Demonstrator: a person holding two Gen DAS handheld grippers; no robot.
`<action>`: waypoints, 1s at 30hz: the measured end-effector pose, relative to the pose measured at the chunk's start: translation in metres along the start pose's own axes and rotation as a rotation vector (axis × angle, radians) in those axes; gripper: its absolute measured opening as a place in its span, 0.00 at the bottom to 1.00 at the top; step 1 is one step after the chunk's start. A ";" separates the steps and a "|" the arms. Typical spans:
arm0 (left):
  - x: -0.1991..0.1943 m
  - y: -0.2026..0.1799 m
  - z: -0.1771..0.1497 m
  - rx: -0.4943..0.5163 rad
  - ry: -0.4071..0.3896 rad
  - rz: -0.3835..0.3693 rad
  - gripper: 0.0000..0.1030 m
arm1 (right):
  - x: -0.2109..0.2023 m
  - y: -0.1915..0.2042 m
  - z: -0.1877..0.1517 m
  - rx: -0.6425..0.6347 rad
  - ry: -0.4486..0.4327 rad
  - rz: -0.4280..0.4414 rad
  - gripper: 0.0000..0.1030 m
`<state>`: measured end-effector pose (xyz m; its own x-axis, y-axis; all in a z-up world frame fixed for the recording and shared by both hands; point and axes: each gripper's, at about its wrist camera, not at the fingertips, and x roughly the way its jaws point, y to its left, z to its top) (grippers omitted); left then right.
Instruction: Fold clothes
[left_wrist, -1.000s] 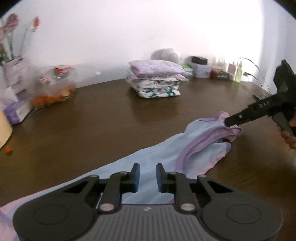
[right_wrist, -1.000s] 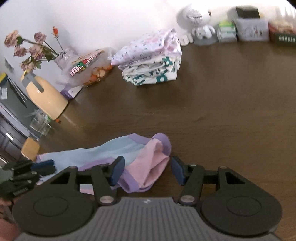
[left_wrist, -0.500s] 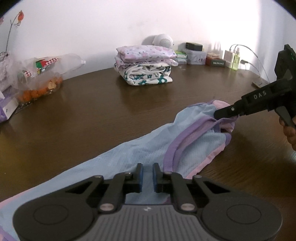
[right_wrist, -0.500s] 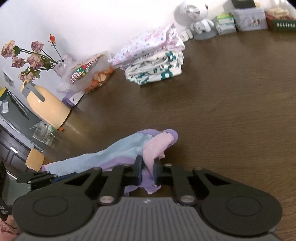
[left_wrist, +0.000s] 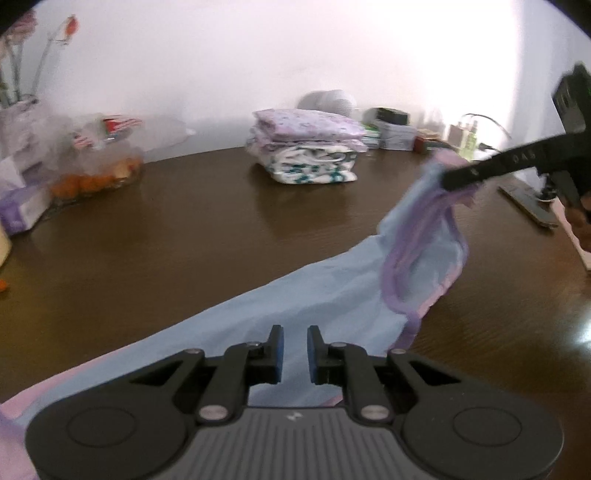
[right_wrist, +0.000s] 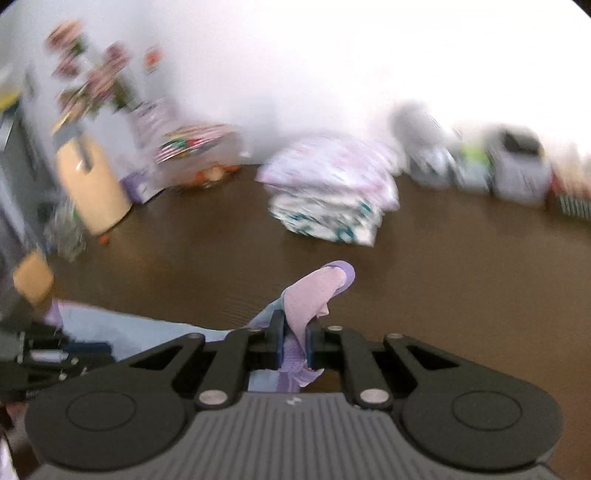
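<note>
A light blue garment with purple and pink trim (left_wrist: 332, 291) lies stretched across the brown table (left_wrist: 184, 229). My left gripper (left_wrist: 294, 349) is nearly shut, with the blue cloth running between its fingers near the garment's near end. My right gripper (right_wrist: 294, 341) is shut on the garment's pink and purple end (right_wrist: 314, 291) and holds it lifted above the table; it also shows in the left wrist view (left_wrist: 454, 181) at the right, with cloth hanging from it. The right wrist view is blurred.
A stack of folded clothes (left_wrist: 306, 151) sits at the back middle of the table. A bag of oranges (left_wrist: 96, 162) and a flower vase (right_wrist: 92, 184) stand at the back left. Boxes and chargers (left_wrist: 399, 129) line the back right wall.
My right gripper closed on the garment's pink end and has raised it off the table. My left gripper narrowed onto the blue cloth. Both views have shifted.
</note>
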<state>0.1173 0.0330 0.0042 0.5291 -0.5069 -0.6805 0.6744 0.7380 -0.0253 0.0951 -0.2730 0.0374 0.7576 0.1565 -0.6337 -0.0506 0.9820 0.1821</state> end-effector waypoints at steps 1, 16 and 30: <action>0.004 -0.003 0.003 0.017 -0.005 -0.017 0.12 | -0.001 0.014 0.005 -0.061 -0.004 -0.009 0.10; -0.020 0.010 -0.019 -0.039 -0.054 -0.028 0.27 | 0.068 0.137 -0.003 -0.361 0.202 0.141 0.10; -0.034 0.027 -0.007 -0.114 -0.117 0.002 0.25 | 0.014 0.068 0.012 -0.213 0.087 0.129 0.32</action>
<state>0.1136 0.0730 0.0217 0.5911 -0.5491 -0.5908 0.6144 0.7811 -0.1113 0.1100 -0.2051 0.0496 0.6776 0.2818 -0.6793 -0.2862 0.9519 0.1094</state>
